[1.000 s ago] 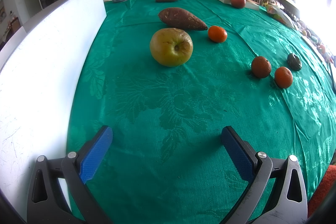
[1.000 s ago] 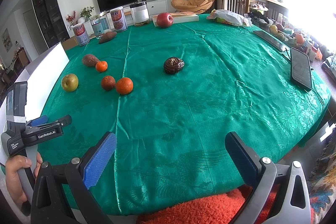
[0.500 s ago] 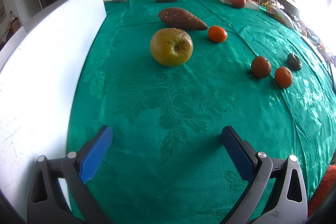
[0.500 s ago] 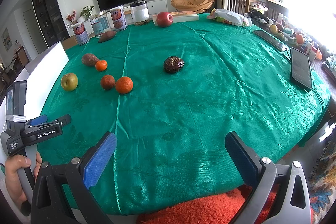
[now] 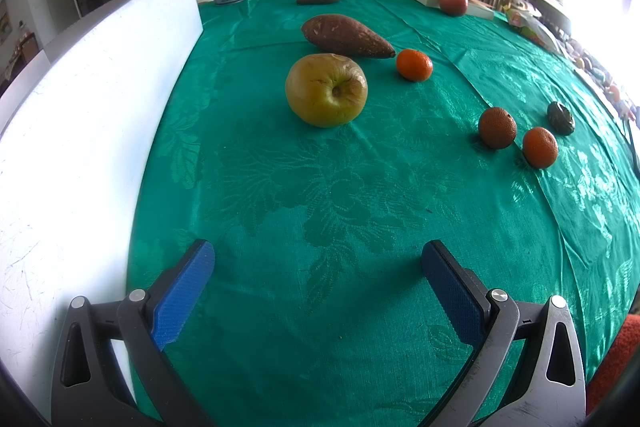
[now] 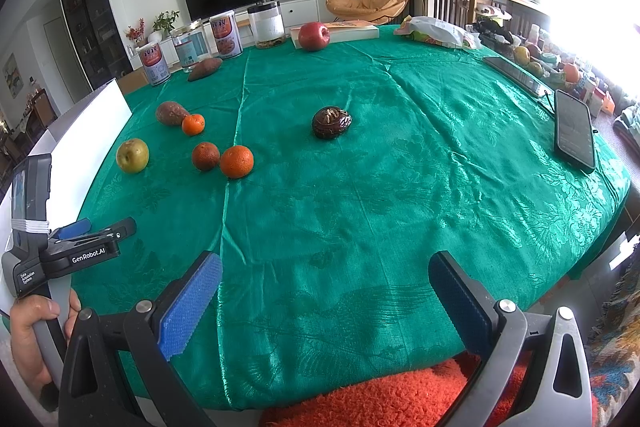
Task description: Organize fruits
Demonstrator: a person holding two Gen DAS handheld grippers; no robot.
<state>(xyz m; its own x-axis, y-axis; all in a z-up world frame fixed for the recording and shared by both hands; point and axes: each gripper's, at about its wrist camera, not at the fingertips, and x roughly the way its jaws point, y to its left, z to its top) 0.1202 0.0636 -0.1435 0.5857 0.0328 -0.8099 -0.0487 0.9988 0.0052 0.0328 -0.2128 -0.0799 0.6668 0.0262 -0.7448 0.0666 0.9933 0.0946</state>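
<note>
Left wrist view: the left tongs (image 5: 316, 255) hover spread wide and empty over the green table (image 5: 320, 203), beside a white board (image 5: 80, 115). Ahead lie a yellow apple (image 5: 326, 90), a sweet potato (image 5: 346, 36) just behind it, a small mandarin (image 5: 414, 65), and farther right a dark orange (image 5: 497, 122) just beside a bright orange (image 5: 539, 147).

Right wrist view: the right tongs (image 6: 324, 269) are also spread, holding nothing, at the table's near edge. The fruit sits well apart at far left; a red apple (image 6: 314, 35) rests at the far side. A hand (image 6: 28, 331) grips the left tool's handle.
</note>
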